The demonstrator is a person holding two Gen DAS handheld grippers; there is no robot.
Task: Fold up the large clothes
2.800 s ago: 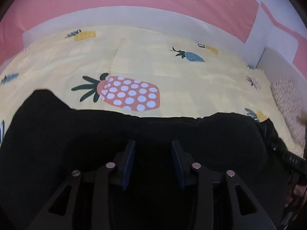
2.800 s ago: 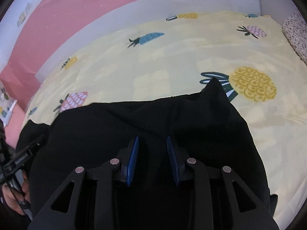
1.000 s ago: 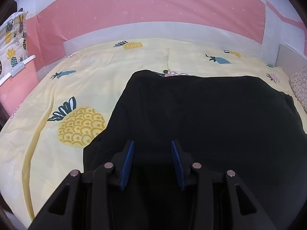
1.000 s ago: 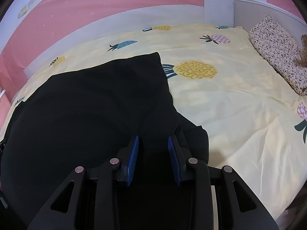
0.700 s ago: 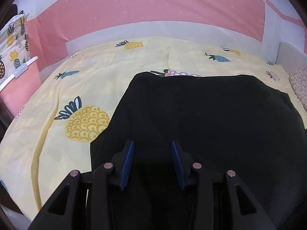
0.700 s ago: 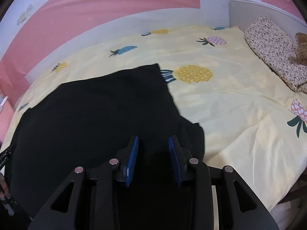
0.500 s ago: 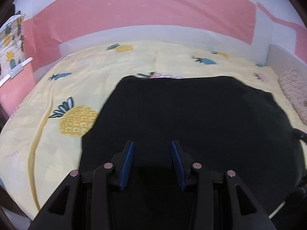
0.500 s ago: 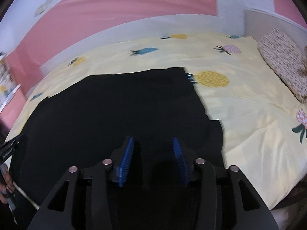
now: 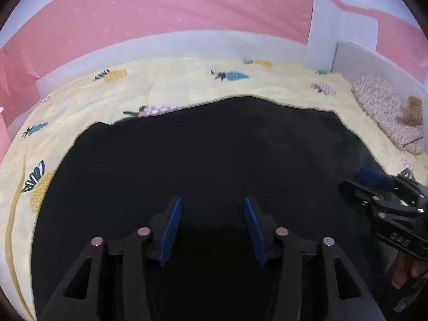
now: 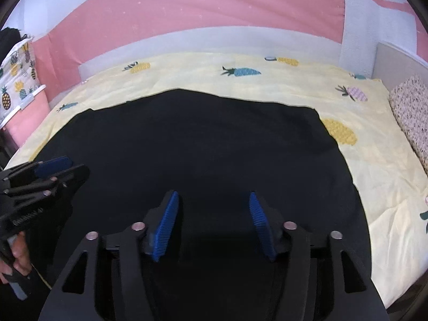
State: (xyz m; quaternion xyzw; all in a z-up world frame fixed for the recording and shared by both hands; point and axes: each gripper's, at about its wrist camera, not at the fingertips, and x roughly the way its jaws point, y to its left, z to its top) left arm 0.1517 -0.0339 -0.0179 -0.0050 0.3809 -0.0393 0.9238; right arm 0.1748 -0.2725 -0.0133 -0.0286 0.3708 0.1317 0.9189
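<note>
A large black garment (image 9: pixel 214 147) lies spread flat on the yellow pineapple-print bed sheet (image 9: pixel 187 85). In the left wrist view my left gripper (image 9: pixel 211 200) hovers over the garment's near part. Its jaws are opening, and the blue pads stand apart with no cloth pinched between them. My right gripper (image 9: pixel 355 180) shows at the right edge. In the right wrist view my right gripper (image 10: pixel 214 195) is over the same garment (image 10: pixel 200 139), its jaws opening wider, nothing gripped. My left gripper (image 10: pixel 72 167) shows at the left, held by a hand (image 10: pixel 16 256).
A speckled pillow (image 9: pixel 385 107) with a brown plush toy (image 9: pixel 412 109) lies at the bed's right end by a white headboard (image 9: pixel 374 61). A pineapple-print hanging organizer (image 10: pixel 18 75) is on the pink wall at left. Bare sheet (image 10: pixel 374 160) shows right of the garment.
Both grippers have let go of the garment and spread their jaws. Both views swung toward the garment's middle, so each gripper now appears in the other's view. The garment lies flatter.
</note>
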